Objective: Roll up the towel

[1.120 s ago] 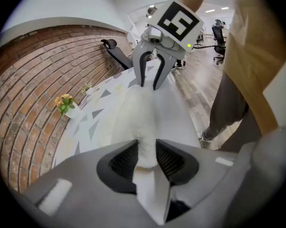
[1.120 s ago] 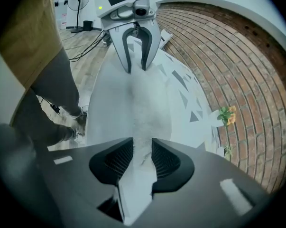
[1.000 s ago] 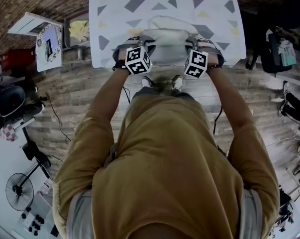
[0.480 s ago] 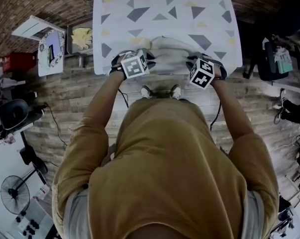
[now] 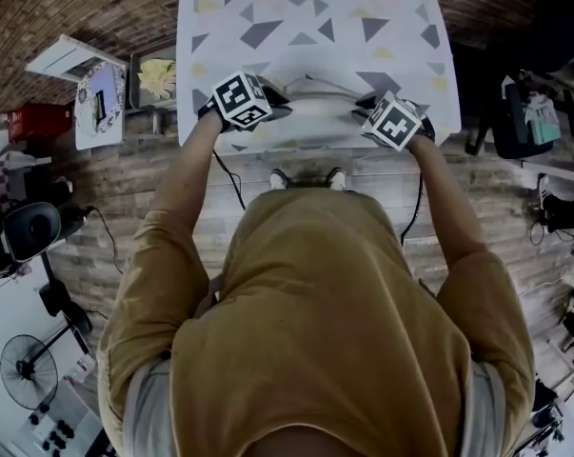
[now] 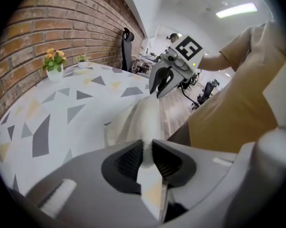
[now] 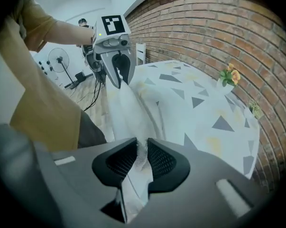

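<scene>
Two claws on one towel | my left claw and my right claw each pinch one end of its near edge | towel spans between them over the near side of the surface | soft, light, limp: I'd grip corners, keep taut.

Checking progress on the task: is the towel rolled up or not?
Not rolled: the towel hangs stretched between left claw and right claw, each shut on its edge.

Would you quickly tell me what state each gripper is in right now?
Left gripper: closed, gripping one end of the towel.
Right gripper: closed, gripping the towel's other end.
</scene>
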Action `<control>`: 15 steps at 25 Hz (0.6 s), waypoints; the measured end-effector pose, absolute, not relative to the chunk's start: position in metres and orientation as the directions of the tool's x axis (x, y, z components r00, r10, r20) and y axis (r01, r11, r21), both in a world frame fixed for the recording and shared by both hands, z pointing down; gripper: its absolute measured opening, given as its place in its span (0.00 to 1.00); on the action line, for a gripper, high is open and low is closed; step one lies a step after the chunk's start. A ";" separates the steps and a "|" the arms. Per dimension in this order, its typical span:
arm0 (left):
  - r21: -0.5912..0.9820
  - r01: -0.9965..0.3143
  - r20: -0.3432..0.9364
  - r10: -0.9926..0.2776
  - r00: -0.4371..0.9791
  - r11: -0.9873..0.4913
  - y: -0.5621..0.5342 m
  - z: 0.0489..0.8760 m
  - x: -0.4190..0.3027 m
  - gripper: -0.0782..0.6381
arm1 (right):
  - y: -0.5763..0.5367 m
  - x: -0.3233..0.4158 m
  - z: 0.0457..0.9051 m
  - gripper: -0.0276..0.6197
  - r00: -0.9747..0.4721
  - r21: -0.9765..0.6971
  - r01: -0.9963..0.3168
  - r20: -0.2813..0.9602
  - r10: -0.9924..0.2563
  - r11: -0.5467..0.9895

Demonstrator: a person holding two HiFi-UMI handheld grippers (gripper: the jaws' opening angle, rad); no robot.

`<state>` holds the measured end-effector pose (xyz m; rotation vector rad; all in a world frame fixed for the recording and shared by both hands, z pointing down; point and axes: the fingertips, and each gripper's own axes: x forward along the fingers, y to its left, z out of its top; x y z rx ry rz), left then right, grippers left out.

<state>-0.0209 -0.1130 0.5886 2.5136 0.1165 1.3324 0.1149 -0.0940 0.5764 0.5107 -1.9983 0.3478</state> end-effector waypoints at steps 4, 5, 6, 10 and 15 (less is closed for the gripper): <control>0.326 -0.119 0.777 0.194 0.599 -0.938 -0.132 0.584 -0.016 0.28 | -0.109 0.122 0.575 0.16 -0.430 -0.062 -0.526 0.880 -0.202 0.848; 0.336 -0.130 0.773 0.194 0.604 -0.933 -0.136 0.584 -0.015 0.28 | -0.112 0.123 0.575 0.15 -0.434 -0.069 -0.533 0.878 -0.202 0.843; 0.345 -0.140 0.769 0.194 0.609 -0.928 -0.139 0.584 -0.014 0.28 | -0.115 0.124 0.576 0.16 -0.436 -0.075 -0.538 0.877 -0.201 0.840; 0.364 -0.166 0.767 0.193 0.612 -0.917 -0.150 0.585 -0.011 0.28 | -0.125 0.129 0.581 0.16 -0.443 -0.109 -0.558 0.877 -0.185 0.823; 0.387 -0.215 0.772 0.187 0.607 -0.897 -0.166 0.590 -0.010 0.28 | -0.136 0.138 0.587 0.16 -0.465 -0.164 -0.623 0.864 -0.193 0.765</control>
